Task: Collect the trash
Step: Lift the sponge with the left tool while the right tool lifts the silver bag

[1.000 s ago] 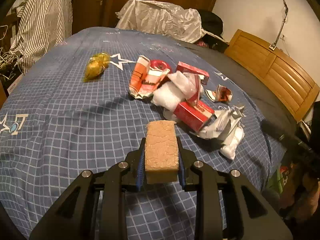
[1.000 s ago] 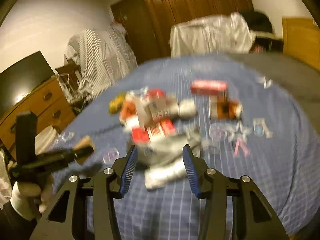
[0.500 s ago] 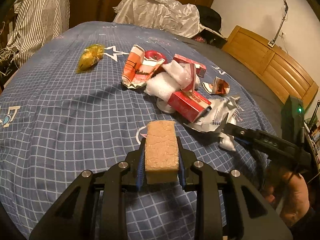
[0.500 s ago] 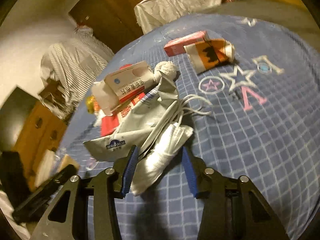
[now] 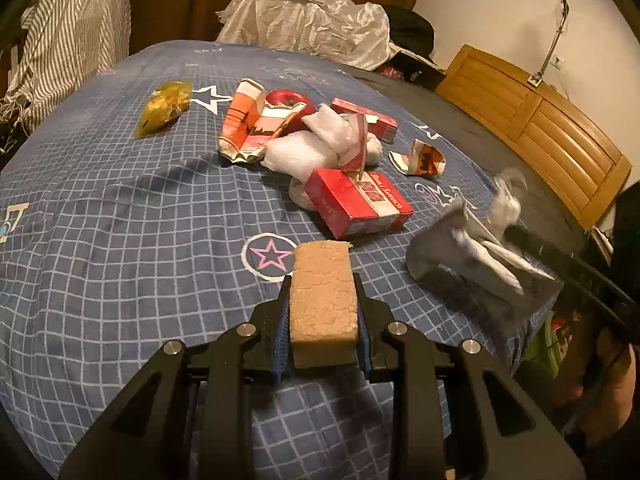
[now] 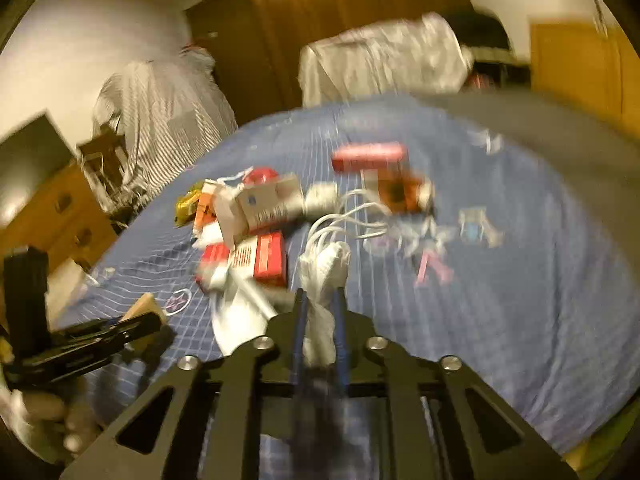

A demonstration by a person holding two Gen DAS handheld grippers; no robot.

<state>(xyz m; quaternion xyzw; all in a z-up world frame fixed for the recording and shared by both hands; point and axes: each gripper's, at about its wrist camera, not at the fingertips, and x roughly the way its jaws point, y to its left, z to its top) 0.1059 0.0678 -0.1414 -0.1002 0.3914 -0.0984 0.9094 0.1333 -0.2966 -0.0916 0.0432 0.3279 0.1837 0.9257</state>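
My left gripper (image 5: 322, 292) is shut on a tan sponge block (image 5: 323, 292) and holds it above the blue checked bedspread (image 5: 120, 220). My right gripper (image 6: 320, 304) is shut on a white crumpled wrapper (image 6: 322, 276) with a silvery bag hanging from it, lifted off the bed; it shows blurred in the left wrist view (image 5: 476, 252). A trash pile lies mid-bed: a red box (image 5: 356, 202), an orange carton (image 5: 244, 124), white plastic (image 5: 304, 148), a yellow wrapper (image 5: 164, 110), a second red box (image 5: 366, 118).
A small crumpled carton (image 5: 424, 158) lies right of the pile. A plastic-covered heap (image 5: 312, 20) sits at the bed's far end. A wooden headboard (image 5: 536, 128) stands at right, a striped cloth (image 5: 68, 28) at left. Green items (image 5: 544, 340) lie below the bed's right edge.
My right gripper closed on the white wrapper and lifted it and the silvery bag off the bed, pulling back from the pile. My left gripper kept the sponge and barely moved.
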